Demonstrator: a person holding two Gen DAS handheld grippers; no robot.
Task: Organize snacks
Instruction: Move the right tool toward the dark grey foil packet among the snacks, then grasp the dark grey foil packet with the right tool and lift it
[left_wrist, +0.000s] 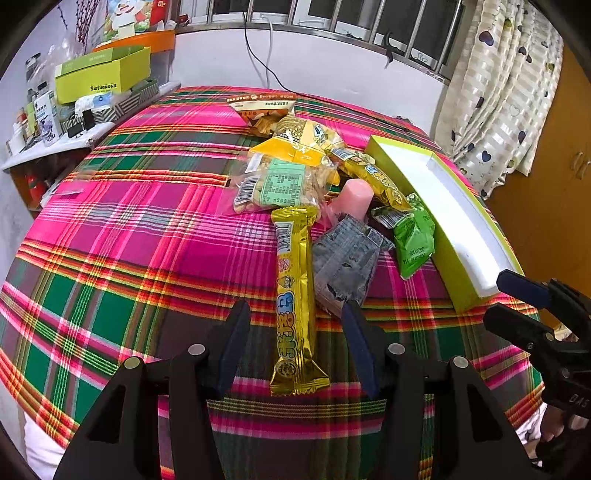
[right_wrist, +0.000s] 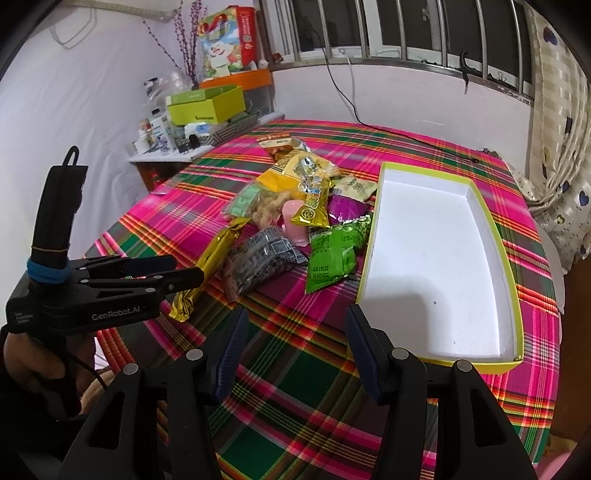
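A pile of snack packets lies on the plaid tablecloth (left_wrist: 129, 240). A long gold packet (left_wrist: 293, 295) lies nearest, between the fingers of my open left gripper (left_wrist: 295, 314), which hovers over its near end. Beside it are a grey packet (left_wrist: 345, 258), a green packet (left_wrist: 413, 236), a pink cylinder (left_wrist: 354, 197) and several yellow packets (left_wrist: 303, 140). An empty lime-green box with a white inside (right_wrist: 439, 258) stands right of the pile. My right gripper (right_wrist: 295, 321) is open and empty above the cloth, near the box's front left corner. The left gripper (right_wrist: 184, 271) shows in the right wrist view beside the gold packet (right_wrist: 214, 262).
A side table with bottles and a lime-green box (right_wrist: 207, 105) stands at the far left by the wall. A black cable (right_wrist: 347, 96) hangs from the barred window onto the table's far edge. A curtain (left_wrist: 498, 92) hangs at the right. The right gripper shows at the lower right of the left wrist view (left_wrist: 509, 299).
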